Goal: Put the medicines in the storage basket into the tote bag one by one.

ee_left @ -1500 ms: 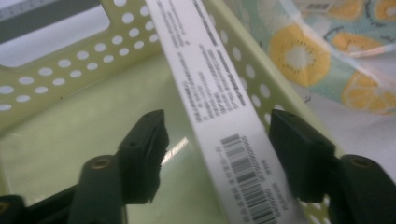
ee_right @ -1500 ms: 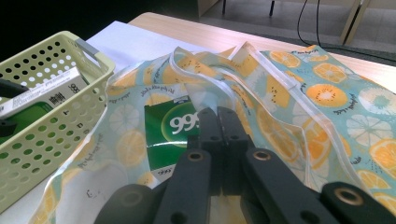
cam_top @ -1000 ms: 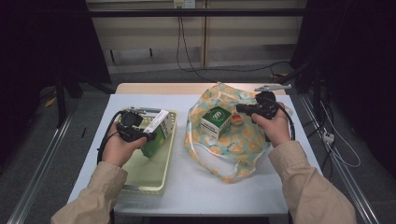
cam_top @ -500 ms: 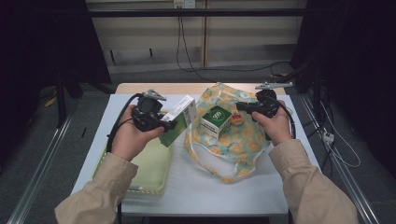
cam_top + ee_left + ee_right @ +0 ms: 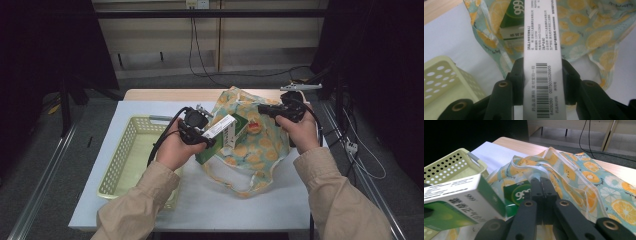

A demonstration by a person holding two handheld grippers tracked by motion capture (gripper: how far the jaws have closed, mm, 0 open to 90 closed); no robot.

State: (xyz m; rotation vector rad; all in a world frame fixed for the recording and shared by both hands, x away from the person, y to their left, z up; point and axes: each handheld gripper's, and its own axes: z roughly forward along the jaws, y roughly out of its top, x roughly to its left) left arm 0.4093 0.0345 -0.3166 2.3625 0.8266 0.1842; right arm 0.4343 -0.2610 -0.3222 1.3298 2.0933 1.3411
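1. The left gripper [image 5: 212, 135] pinches a white and green box [image 5: 222, 136] across its narrow white side, one jaw pressed on each flank, as the left gripper view shows around the barcode panel [image 5: 542, 75].
2. The box is in the air over the near left edge of the fruit-print bag [image 5: 260, 145], between the basket [image 5: 122, 160] and the bag's middle, clear of the table [image 5: 150, 107].
3. Its long axis runs away from the left gripper, from the jaws toward the bag's opening. In the high view that axis slants up and to the right, with the far end higher in the picture than the gripped end.
4. In the left gripper view the box runs straight up the frame, the barcode end nearest the jaws and the printed text end pointing at the bag [image 5: 584, 32].
5. A second green box [image 5: 517, 192] lies inside the bag, just beyond the far end of the held one; its green face shows beside the white strip in the left gripper view [image 5: 514, 15].
6. The right gripper [image 5: 265, 109] has its jaws pressed together on the bag's upper rim, holding the cloth up; in the right gripper view the two black jaws meet with no gap [image 5: 541, 192].
7. The yellow perforated basket sits on the table's left, well apart from the held box.
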